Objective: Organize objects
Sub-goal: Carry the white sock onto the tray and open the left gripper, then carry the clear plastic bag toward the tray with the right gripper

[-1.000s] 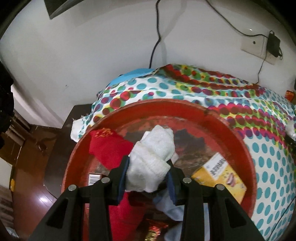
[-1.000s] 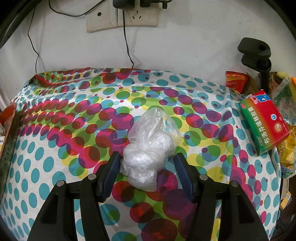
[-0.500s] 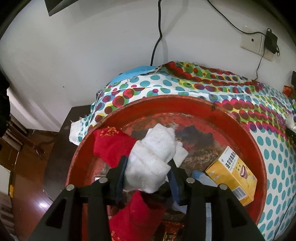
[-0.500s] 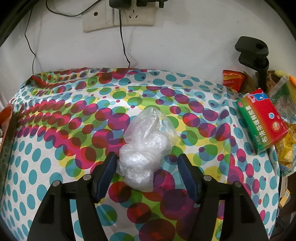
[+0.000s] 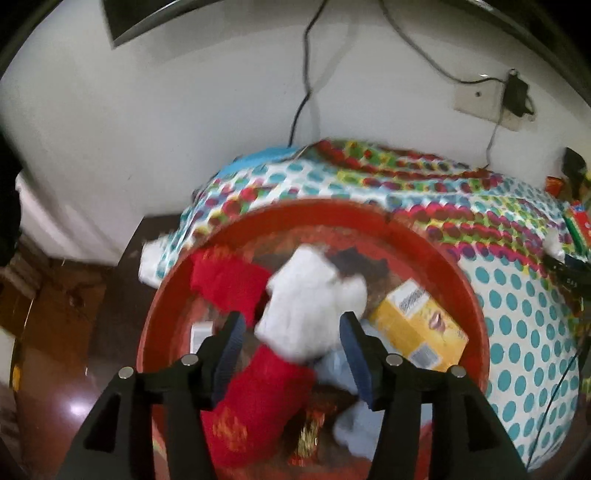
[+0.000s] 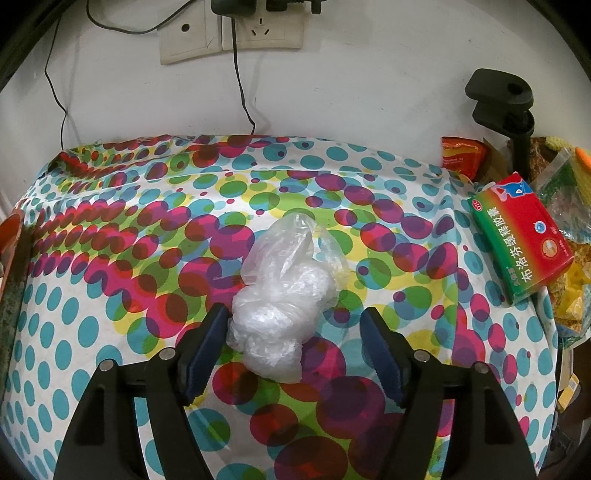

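Note:
A white cloth bundle (image 5: 310, 295) lies in the round red tray (image 5: 332, 210), on top of a red cloth (image 5: 225, 280). My left gripper (image 5: 291, 319) hovers over it with its jaws opening; the bundle sits between the pads with a gap on each side. The left wrist view is blurred. On the spotted tablecloth (image 6: 110, 295) rests a crumpled clear plastic bag (image 6: 284, 291). My right gripper (image 6: 295, 312) straddles its near end, jaws opening, the right pad well off the bag and the left pad close beside it.
The tray also holds a yellow box (image 5: 417, 325) and a pale blue item (image 5: 332, 365). A red-and-green medicine box (image 6: 521, 236), snack packets (image 6: 461, 155) and a black clamp stand (image 6: 498, 96) crowd the table's right edge. Wall sockets (image 6: 229, 33) with cables hang behind.
The left jaws have spread and let go of the white bundle, and the left gripper has drawn back from it. The right jaws have widened around the plastic bag, which lies still.

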`<state>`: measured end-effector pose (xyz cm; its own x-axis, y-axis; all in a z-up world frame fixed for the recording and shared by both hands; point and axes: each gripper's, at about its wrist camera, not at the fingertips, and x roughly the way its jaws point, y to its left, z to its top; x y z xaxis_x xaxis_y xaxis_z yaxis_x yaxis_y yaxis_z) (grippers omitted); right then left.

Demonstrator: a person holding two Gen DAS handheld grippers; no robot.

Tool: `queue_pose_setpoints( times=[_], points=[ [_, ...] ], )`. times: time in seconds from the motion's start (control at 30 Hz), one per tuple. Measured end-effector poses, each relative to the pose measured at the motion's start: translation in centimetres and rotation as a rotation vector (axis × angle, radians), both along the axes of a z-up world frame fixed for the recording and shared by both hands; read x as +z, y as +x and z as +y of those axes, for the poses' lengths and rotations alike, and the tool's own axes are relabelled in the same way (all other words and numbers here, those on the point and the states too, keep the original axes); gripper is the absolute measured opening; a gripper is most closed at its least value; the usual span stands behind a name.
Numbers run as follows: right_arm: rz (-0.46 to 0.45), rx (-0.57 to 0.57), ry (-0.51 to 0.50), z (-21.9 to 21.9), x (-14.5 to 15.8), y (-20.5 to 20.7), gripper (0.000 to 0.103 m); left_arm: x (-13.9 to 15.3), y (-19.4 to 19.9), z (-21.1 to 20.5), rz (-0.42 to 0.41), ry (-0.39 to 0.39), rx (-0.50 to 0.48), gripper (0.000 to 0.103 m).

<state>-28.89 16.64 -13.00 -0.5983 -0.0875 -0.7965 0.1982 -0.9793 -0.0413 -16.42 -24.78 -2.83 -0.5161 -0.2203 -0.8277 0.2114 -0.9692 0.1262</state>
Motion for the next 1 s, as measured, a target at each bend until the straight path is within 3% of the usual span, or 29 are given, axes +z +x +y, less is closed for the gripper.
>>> queue_pose_setpoints(
  times=[0.13, 0.2, 0.27, 0.33, 0.4, 0.53, 0.6, 0.67, 0.7, 1.0],
  points=[
    [0.0, 0.0, 0.001, -0.1, 0.1, 0.0, 0.07, -0.7, 1.6, 0.9, 0.003, 0.005, 0.033, 0.055],
    [0.0, 0.0, 0.0, 0.0, 0.1, 0.0, 0.071, -0.8, 1.6, 2.1, -0.04, -0.02, -0.011, 0.055],
    [-0.001, 0.0, -0.002, -0.1, 0.1, 0.0, 0.071, 0.3, 2.2, 3.2, 0.02, -0.059, -0.034, 0.055],
    [0.001, 0.0, 0.003, -0.1, 0.1, 0.0, 0.07, 0.7, 2.7, 3.7, 0.056, -0.032, -0.074, 0.056],
    [-0.001, 0.0, -0.002, 0.1, 0.1, -0.1, 0.07, 0.4, 2.6, 4.1, 0.041, -0.001, -0.124, 0.056],
    [-0.005, -0.007, -0.004, 0.1, 0.1, -0.1, 0.069, 0.3, 2.7, 4.1, 0.022, -0.058, -0.131, 0.056],
    [-0.021, -0.014, -0.005, -0.1, 0.3, -0.2, 0.063, 0.5, 2.8, 3.6, 0.018, -0.064, -0.112, 0.056],
    [-0.046, -0.003, -0.003, -0.9, 0.6, -0.2, 0.041, 0.6, 2.8, 2.8, 0.003, -0.039, -0.092, 0.056],
    [-0.056, 0.003, 0.007, -1.5, 0.7, -0.1, 0.035, 0.7, 2.8, 2.5, -0.002, -0.026, -0.086, 0.056],
    [-0.049, 0.021, 0.0, -4.8, 1.9, 2.1, 0.034, 1.1, 3.9, 0.0, 0.006, -0.009, -0.05, 0.056]
  ],
)
